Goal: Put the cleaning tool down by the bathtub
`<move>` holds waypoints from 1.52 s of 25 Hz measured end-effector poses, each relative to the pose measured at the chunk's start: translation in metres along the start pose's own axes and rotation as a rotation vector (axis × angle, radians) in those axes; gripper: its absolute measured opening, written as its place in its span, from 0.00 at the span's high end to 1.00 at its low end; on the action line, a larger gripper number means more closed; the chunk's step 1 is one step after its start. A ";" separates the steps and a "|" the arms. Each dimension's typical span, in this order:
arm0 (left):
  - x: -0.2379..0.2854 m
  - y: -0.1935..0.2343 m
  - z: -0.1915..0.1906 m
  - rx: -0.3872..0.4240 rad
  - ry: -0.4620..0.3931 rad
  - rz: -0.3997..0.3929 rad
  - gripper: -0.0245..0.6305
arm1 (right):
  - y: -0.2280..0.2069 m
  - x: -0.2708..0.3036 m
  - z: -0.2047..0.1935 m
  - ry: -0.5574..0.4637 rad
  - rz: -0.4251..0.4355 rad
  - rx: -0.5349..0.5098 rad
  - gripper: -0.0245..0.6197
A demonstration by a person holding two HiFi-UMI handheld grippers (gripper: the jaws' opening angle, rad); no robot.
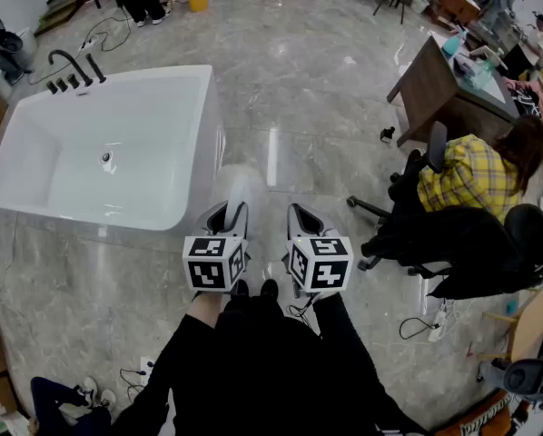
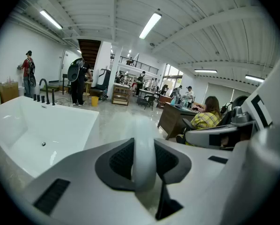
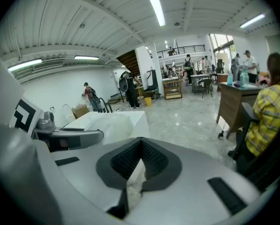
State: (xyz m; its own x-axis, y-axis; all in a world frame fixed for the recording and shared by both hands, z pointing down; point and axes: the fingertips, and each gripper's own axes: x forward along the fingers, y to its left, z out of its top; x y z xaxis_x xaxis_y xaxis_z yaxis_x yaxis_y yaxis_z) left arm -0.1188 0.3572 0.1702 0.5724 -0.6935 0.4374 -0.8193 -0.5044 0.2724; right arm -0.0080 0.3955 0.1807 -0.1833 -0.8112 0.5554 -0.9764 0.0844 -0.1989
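The fingers (image 2: 117,161) of our left gripper (image 1: 231,214) are clamped tight on the pale handle of the cleaning tool (image 2: 143,146), which fills the gap between the dark pads and runs forward out of them. Our right gripper (image 1: 301,218) has its fingers (image 3: 155,159) drawn together with nothing we can name between them. A pale sliver shows in the narrow slot, but we cannot tell what it is.

In the head view the cleaning tool (image 1: 239,187) rises from our left gripper towards the near right corner of the bathtub (image 1: 126,73). Its far end is a whitish blur over the floor (image 1: 299,107), so we cannot make out its shape or whether it touches the tub wall.

Both grippers sit side by side, close to our body, with our shoes just below them. The bathtub lies to our left, its black faucet (image 1: 72,62) at the far corner. Open floor stretches ahead. To our right a seated person in a yellow plaid shirt (image 1: 467,178) and a desk (image 1: 435,84) bound the room.
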 end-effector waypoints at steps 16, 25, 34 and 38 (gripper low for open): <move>0.001 0.004 0.000 -0.015 0.008 -0.010 0.82 | 0.001 0.004 -0.006 0.018 0.002 0.010 0.96; 0.014 -0.006 0.006 -0.028 -0.014 0.020 0.82 | -0.040 -0.014 -0.005 -0.006 -0.037 0.077 0.96; 0.028 -0.004 0.022 -0.031 -0.043 0.043 0.82 | -0.067 -0.012 -0.007 0.001 -0.066 0.113 0.96; 0.050 0.005 0.028 -0.033 -0.022 0.043 0.82 | -0.077 0.008 0.001 0.013 -0.077 0.126 0.96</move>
State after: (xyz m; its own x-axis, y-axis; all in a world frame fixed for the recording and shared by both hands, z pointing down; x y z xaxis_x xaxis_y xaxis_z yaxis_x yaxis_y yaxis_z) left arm -0.0932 0.3060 0.1697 0.5373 -0.7255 0.4301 -0.8434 -0.4573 0.2821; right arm 0.0657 0.3818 0.1991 -0.1105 -0.8046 0.5835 -0.9657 -0.0518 -0.2543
